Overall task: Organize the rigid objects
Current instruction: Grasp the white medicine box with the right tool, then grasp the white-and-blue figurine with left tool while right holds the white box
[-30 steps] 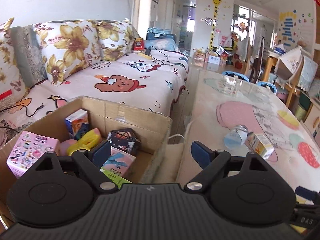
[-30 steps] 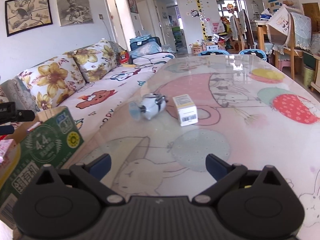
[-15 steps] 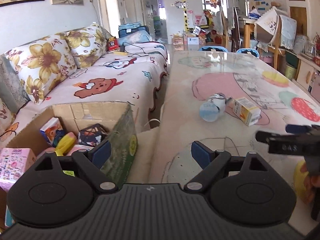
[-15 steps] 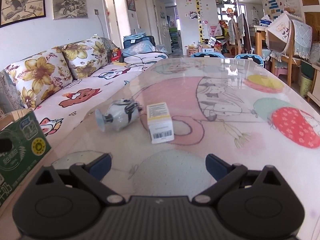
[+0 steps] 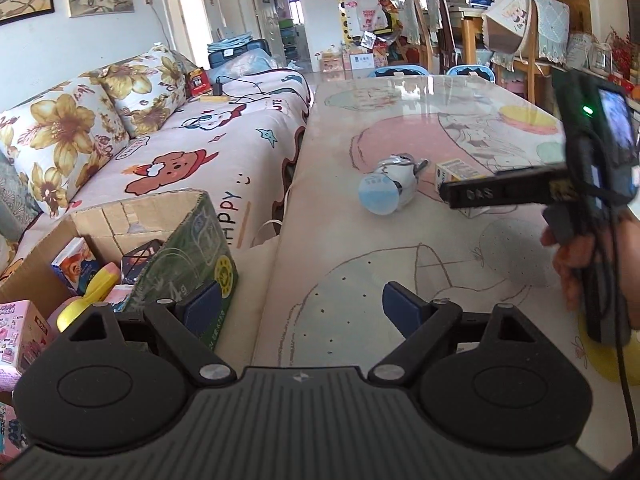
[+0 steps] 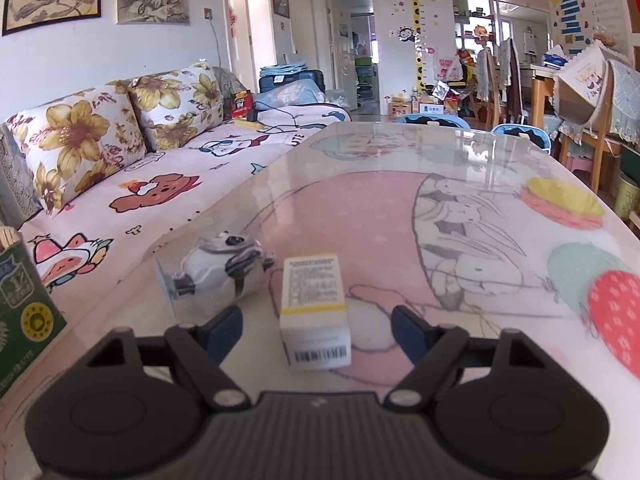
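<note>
1. Two tongs are in play. The right gripper (image 6: 316,326) is closing, its pads not yet touching the small white carton (image 6: 315,312) that lies between them on the table (image 6: 500,280). A skewed squeeze could twist the carton out.
2. The cardboard box (image 5: 188,248), just left of the empty, wide-spread left gripper (image 5: 298,306), already holds several toys; the carton could catch its raised flap.
3. The plush-like bottle toy (image 6: 218,276) sits just beyond the right tongs' left finger; that finger could nudge it rolling.

Right gripper (image 6: 316,326) closing, left gripper (image 5: 298,304) wide
</note>
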Demonstrator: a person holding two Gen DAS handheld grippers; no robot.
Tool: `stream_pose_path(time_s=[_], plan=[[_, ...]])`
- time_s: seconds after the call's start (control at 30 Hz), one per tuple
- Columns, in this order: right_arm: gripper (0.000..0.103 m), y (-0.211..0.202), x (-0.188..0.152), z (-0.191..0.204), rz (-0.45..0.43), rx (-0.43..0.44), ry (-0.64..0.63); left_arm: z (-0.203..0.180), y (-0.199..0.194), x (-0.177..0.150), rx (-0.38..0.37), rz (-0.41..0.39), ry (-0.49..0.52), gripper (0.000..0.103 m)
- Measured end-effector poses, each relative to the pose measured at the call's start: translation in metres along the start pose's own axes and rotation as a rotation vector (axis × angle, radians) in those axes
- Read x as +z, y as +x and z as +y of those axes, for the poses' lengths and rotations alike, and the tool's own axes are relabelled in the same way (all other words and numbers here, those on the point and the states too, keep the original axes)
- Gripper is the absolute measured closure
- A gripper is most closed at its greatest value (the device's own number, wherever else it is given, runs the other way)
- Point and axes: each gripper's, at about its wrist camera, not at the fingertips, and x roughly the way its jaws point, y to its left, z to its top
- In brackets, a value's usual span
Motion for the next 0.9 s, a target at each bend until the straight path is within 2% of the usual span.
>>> stream_pose_path(time_s=[0.07, 0.1, 0.23, 0.4, 0.7, 0.9], plan=[[0.061, 0.009, 0.003, 0.001, 0.036, -0.001, -0.009, -0.001, 0.0, -0.001, 0.002, 0.005, 0.01, 0.0], [0.068, 0.012, 0.003, 0.001, 0.052, -0.004, -0.01, 0.0, 0.0, -0.001, 0.002, 0.005, 0.013, 0.0], [0.069, 0.003, 0.0, 0.0, 0.018, -0.018, -0.005, 0.003, 0.001, 0.0, 0.002, 0.009, 0.004, 0.0], [0.07, -0.017, -0.011, -0.004, 0.025, -0.051, 0.009, 0.004, 0.002, 0.001, -0.02, 0.018, -0.035, 0.0], [0.069, -0.086, -0.051, -0.029, 0.047, -0.161, 0.029, -0.009, 0.001, 0.001, -0.054, 0.028, -0.117, 0.0], [0.069, -0.125, -0.071, -0.052, 0.041, -0.211, 0.152, -0.028, -0.004, 0.0, -0.047, -0.02, -0.102, 0.0]])
